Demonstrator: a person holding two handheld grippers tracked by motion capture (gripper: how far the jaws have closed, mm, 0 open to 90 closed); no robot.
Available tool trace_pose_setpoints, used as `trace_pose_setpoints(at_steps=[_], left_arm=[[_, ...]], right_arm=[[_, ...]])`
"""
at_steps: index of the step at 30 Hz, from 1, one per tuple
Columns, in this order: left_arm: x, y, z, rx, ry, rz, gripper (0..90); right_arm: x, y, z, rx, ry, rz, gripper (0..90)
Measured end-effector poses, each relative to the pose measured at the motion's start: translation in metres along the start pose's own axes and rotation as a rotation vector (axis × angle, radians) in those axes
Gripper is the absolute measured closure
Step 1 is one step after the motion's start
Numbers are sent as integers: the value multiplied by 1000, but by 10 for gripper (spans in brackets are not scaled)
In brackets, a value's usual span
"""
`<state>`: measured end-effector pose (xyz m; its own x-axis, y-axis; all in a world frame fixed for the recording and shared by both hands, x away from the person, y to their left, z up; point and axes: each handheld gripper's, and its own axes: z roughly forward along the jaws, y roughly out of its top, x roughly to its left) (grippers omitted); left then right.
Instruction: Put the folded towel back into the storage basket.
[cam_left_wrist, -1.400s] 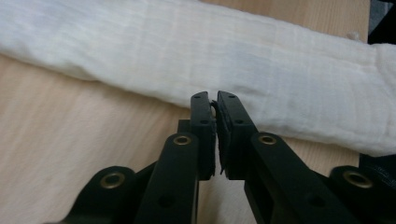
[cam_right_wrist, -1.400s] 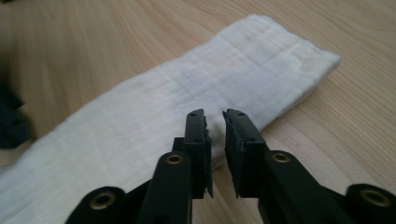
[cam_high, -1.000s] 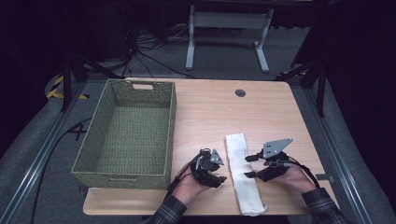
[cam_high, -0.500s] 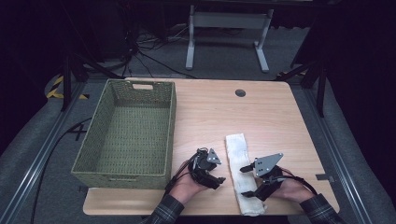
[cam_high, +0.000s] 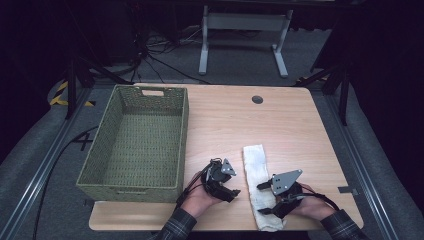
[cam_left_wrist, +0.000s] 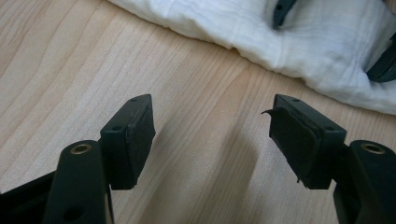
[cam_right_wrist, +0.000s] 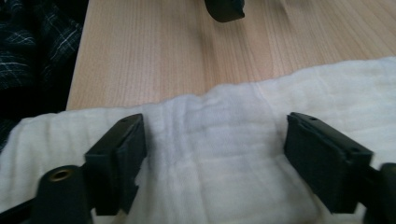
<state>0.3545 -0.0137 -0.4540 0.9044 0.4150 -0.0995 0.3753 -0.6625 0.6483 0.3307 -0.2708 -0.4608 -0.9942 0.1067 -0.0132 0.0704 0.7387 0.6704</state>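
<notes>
A white folded towel (cam_high: 256, 172) lies as a long strip near the table's front edge. My left gripper (cam_high: 234, 182) rests just left of it, open over bare wood (cam_left_wrist: 212, 121) after its jaws have just been opening, with the towel (cam_left_wrist: 289, 42) a little ahead of it. My right gripper (cam_high: 263, 198) is low over the towel's near end. Its jaws have just been closing, but they stand apart (cam_right_wrist: 212, 135) with the towel (cam_right_wrist: 215, 163) spread flat between and under them, not pinched. One tip of the left gripper (cam_right_wrist: 224, 9) shows beyond the towel.
An empty green woven basket (cam_high: 135, 140) stands on the table's left half, close to my left hand. A round cable hole (cam_high: 257, 99) sits at the far middle. A metal stand (cam_high: 240, 30) is behind the table. A person's plaid sleeve (cam_high: 175, 225) is at the front edge.
My right gripper has come toward the front edge and down, from beside the towel's right side onto its near end. The left hand stayed put and its jaws spread wider.
</notes>
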Motion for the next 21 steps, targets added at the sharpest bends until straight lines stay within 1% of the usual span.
trace_pose_setpoints(at_steps=[1,2,3,5,7,8,9,10,13,15,16,17,18,19,21], left_arm=[[0,0,0,3,0,0,319],[0,1,0,7,-3,7,319],[0,0,1,-4,0,5,320],[0,1,1,-2,-1,7,321],[0,2,0,11,-4,10,321],[0,3,1,5,0,15,321],[0,5,1,4,2,14,321],[1,6,1,-1,0,15,321],[5,11,2,-15,2,21,317],[7,15,1,-27,12,17,312],[7,17,1,-40,11,8,307],[7,17,1,-40,11,8,300],[9,21,0,-43,4,14,300],[11,25,1,-56,5,21,289],[12,28,2,-55,2,27,284]], right_arm=[[1,0,-1,-4,9,-7,358],[1,-1,-2,-6,13,-7,399],[2,-1,-3,-9,19,-8,462],[3,-1,-4,-14,34,-14,568],[3,0,-4,-18,53,-12,688],[3,-1,-4,-19,63,-12,731],[3,-1,-4,-21,79,-6,756],[2,-1,-4,-24,89,-4,766],[1,-1,-4,-24,95,1,770],[1,-1,-4,-20,93,-2,770],[1,0,-4,-19,93,-2,770],[1,0,-4,-19,93,-2,770],[1,0,-4,-18,93,0,769],[1,0,-4,-16,93,3,769],[1,0,-4,-16,92,4,769]])
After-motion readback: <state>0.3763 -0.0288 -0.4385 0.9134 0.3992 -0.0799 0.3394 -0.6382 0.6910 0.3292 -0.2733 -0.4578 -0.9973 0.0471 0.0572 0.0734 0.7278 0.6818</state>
